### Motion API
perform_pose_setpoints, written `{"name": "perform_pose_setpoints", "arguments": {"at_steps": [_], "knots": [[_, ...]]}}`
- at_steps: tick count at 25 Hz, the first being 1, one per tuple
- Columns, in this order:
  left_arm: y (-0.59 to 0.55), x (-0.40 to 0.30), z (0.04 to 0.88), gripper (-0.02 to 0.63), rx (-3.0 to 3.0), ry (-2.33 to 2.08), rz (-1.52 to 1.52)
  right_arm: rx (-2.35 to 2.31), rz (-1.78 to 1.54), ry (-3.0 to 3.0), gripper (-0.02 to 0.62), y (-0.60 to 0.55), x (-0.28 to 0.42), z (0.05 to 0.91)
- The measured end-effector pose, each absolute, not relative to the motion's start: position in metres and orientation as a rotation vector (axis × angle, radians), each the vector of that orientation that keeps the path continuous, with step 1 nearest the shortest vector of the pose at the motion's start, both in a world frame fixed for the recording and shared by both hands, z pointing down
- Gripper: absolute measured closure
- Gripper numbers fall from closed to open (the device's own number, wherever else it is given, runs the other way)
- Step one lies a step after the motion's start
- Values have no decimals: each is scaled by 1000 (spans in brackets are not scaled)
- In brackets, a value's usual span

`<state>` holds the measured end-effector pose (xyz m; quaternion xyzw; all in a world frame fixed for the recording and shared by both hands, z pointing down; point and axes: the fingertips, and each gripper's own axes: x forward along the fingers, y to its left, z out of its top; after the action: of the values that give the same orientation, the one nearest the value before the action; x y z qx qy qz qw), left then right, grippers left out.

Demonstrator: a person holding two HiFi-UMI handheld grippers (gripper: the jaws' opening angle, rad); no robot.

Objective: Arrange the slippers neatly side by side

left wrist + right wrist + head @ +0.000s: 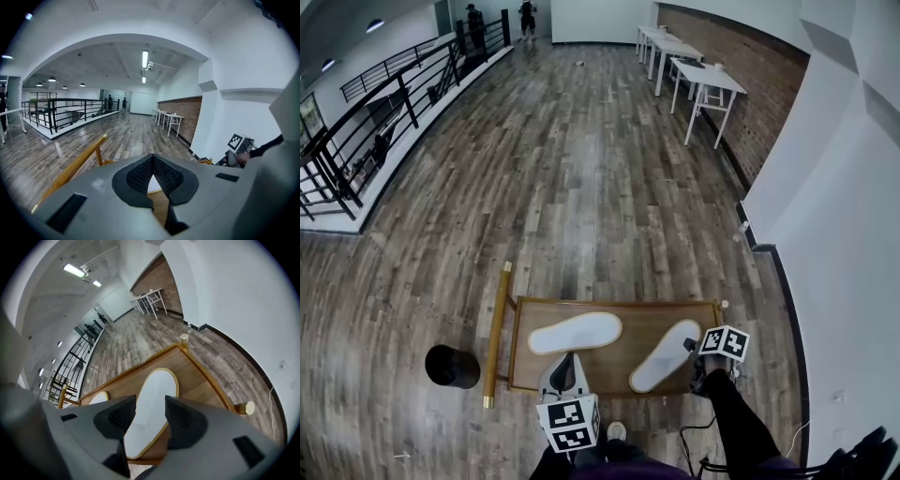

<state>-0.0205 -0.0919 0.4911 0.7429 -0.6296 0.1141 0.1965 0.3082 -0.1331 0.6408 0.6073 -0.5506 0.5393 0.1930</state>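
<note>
Left gripper [152,174]: grey moulded body with rectangular slots, black ribbed pads [138,177], white marker cube [570,422] printed with black squares

Right gripper [150,416]: same grey body, black ribbed pads, second marker cube [724,341]

Person: black sleeve [736,412], thin black cable [701,459] alongside

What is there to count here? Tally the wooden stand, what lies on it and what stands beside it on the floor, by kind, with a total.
Slippers: 2
Stand: 1
Bin: 1
Total: 4
</note>
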Motion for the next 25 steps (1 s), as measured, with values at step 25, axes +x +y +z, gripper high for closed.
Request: {"name": "perform_pose_setpoints", "arguments": {"at_steps": [25], "knots": [[-87,-46,505,606,2018,-1814,382,1518,1456,-1452,580,-131,294,681]]}}
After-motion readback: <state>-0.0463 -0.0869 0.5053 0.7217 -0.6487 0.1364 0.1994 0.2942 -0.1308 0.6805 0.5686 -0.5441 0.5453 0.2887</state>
